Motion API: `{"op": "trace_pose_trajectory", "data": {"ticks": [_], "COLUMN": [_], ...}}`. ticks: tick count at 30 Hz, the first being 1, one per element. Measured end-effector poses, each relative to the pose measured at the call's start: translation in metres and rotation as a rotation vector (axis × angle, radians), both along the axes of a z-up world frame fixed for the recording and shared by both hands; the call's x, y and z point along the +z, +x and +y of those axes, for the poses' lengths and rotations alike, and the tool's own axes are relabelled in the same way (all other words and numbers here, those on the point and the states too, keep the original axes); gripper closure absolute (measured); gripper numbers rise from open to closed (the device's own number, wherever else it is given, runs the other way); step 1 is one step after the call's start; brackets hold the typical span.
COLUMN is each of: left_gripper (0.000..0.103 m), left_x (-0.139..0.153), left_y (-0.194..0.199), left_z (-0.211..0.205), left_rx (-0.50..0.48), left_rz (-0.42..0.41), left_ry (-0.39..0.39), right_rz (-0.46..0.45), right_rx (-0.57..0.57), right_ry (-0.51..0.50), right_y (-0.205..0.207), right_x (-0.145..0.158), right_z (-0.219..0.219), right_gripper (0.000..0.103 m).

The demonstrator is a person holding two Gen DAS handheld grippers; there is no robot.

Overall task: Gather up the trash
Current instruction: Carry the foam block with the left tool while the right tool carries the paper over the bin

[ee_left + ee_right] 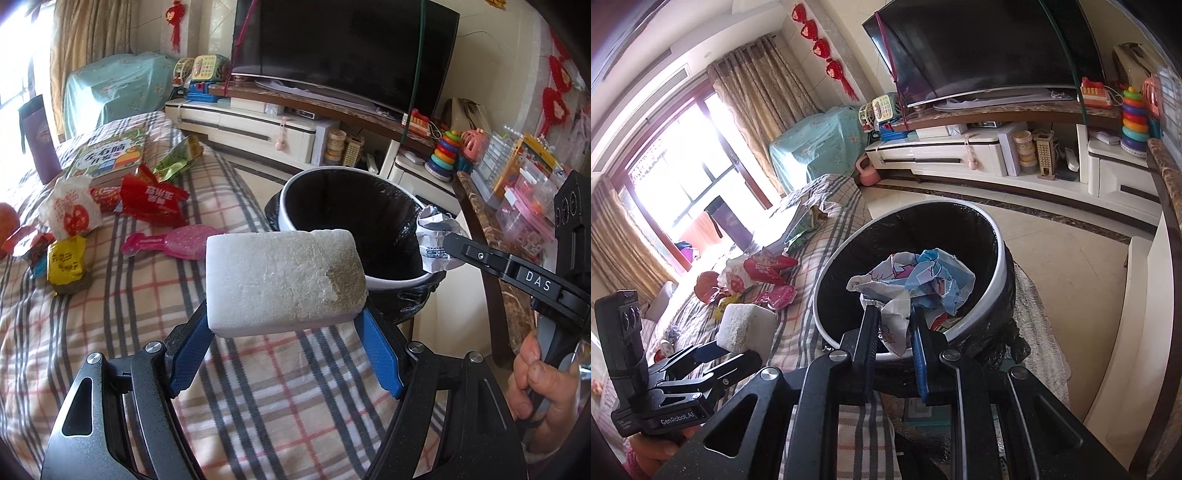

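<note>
A white foam block (284,280), dirty at its right end, sits between the blue pads of my left gripper (286,325), which is shut on it above the plaid bed cover (122,310), just left of the bin. The same foam block (744,326) shows in the right wrist view. My right gripper (894,314) is shut on a crumpled printed wrapper (919,277), held over the rim of the white bin (999,258) with its black liner. The crumpled wrapper (437,240) also shows at the rim of the bin (286,192) in the left wrist view, pinched by my right gripper (448,240).
Red snack bags (151,199), a white paper bag (72,208), a yellow packet (66,264), a pink brush (173,242) and a children's book (110,157) lie on the bed cover. A TV (347,44) on a low cabinet stands behind the bin; a shelf with toys is at right.
</note>
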State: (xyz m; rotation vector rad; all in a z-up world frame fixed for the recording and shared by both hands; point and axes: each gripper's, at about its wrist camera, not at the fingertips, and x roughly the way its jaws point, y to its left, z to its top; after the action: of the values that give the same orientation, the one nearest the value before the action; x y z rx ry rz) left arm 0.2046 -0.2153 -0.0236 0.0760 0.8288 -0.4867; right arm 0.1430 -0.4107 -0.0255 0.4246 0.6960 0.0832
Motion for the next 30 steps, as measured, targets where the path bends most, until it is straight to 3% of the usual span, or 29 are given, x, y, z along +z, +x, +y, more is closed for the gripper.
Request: {"op": "trace_pose_trajectory", "data": {"ticks": [17,30], "left_gripper": [0.026,0.026], "left_x": [0.001,0.001], "left_y": [0.019,0.042], "left_z": [-0.029,-0.055], "left_rx": [-0.056,-0.117], "left_rz": [0.009,0.036], "left_ry": [0.014,0.034], "right_rz": [0.002,0.068], "right_rx": [0.007,0.048], "right_ry": [-0.015,-0.017], "right_y": [0.014,0.041], "right_x": [0.006,0.002], "right_z": [-0.009,-0.022], "right_gripper": [0.085,0.084]}}
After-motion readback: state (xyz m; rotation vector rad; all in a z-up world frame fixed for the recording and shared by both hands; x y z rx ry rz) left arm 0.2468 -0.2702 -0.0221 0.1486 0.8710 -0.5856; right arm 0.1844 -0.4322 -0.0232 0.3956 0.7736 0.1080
